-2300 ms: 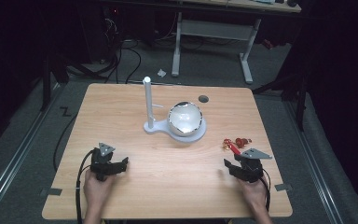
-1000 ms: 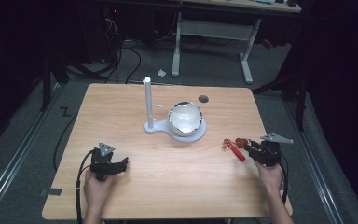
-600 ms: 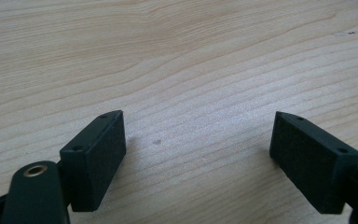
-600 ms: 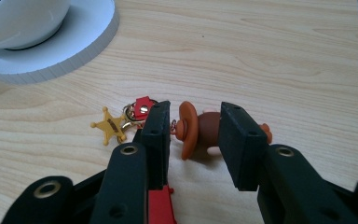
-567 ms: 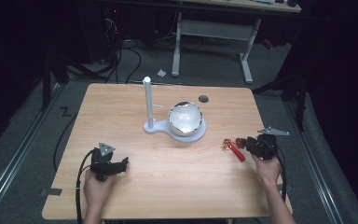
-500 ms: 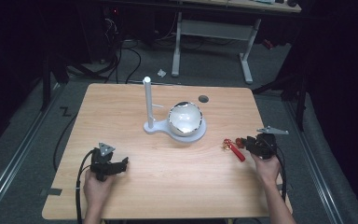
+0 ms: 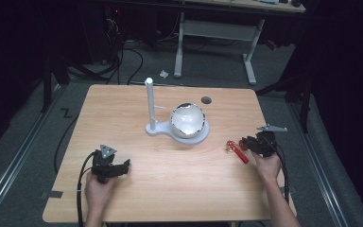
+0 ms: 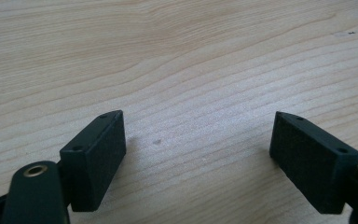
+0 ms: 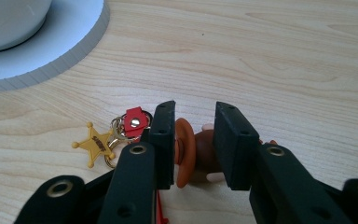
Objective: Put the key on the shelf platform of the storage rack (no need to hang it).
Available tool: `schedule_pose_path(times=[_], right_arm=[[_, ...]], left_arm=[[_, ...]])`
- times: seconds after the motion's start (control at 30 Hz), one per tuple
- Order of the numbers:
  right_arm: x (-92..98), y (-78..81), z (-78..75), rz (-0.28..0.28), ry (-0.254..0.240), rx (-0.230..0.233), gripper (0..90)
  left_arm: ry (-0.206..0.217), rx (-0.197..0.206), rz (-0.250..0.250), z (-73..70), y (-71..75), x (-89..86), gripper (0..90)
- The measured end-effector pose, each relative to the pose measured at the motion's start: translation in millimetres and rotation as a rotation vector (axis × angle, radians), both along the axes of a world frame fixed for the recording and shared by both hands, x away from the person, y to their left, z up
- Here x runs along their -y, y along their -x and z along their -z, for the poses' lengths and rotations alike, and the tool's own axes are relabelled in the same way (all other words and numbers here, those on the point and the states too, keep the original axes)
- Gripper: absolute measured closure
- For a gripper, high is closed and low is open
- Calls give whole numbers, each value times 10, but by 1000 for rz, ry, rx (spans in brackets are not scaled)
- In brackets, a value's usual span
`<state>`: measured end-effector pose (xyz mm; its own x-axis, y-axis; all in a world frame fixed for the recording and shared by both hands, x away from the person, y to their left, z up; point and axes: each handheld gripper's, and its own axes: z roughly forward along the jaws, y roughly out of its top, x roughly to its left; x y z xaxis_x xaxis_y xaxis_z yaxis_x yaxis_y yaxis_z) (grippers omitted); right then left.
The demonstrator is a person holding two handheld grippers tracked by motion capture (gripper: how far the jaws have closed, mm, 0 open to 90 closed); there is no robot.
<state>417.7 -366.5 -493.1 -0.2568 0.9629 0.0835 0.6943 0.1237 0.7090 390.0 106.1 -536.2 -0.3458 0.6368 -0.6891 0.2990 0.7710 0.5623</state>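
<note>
At the table's (image 7: 170,189) right edge, near side: one keychain (image 7: 235,150), lying flat on the wood, well apart from the stand (image 7: 157,127) and bowl (image 7: 187,120) at centre.

Item 1, keychain. Parts as I see them in the right gripper view: a gold star charm (image 9: 94,143), a red tab (image 9: 134,119) on small rings, and a brown figure with an orange hat brim (image 9: 185,151). In the high view a red strap runs from the rings back toward the near edge. Its long axis slants across the table, ring end toward the bowl, strap end toward me and to the right. Figure end sits under my tool.

Item 2, right gripper (image 9: 193,142). Jaws stand either side of the figure, close to it. I cannot tell whether both pads press it yet; a sliver of gap shows on the right side.

Item 3, left gripper (image 8: 198,156). Jaws spread wide over bare wood, holding nothing, resting at the near left.

Handling note, my judgement: the step in hand is a pinch on the figure. I would close squarely across its body, not the thin brim, which could slip out. I would keep the tips low, nearly touching the wood, then lift slowly so star and strap trail free without snagging.
</note>
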Motion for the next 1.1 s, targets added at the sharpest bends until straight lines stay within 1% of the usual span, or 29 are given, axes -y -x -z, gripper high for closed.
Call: schedule_pose_path(times=[0.1, 0.27, 0.43, 0.5, 0.67, 0.77, 0.83, 0.9, 1.0, 1.1], right_arm=[[-7, -26, 25, -7, 6, -14, 720], [-15, -41, 31, -9, 14, -12, 766], [-36, -41, 26, -37, 48, -8, 839], [-54, -39, 31, -47, 60, 0, 848], [-47, -56, 32, -46, 42, -4, 856], [-42, -52, 14, -46, 47, 7, 858], [-44, -41, -13, -48, 37, 14, 858], [-50, -33, -46, -51, 38, 25, 858], [-57, -11, -101, -59, 23, 39, 858], [-70, -3, -163, -74, 28, 51, 858]], left_arm=[[1, 0, -1, -1, 0, 1, 187], [0, 0, 1, 0, 0, 0, 187], [0, 0, 0, 0, 0, 0, 187], [0, 0, 0, 0, 0, 0, 187], [0, 0, 0, 0, 0, 0, 187], [1, 0, -1, -1, 0, 1, 187], [1, 0, -1, -1, 0, 1, 187], [0, 0, 0, 0, 0, 0, 187], [2, 0, -1, -1, -1, 1, 187], [1, 0, -2, -1, -1, -1, 187]])
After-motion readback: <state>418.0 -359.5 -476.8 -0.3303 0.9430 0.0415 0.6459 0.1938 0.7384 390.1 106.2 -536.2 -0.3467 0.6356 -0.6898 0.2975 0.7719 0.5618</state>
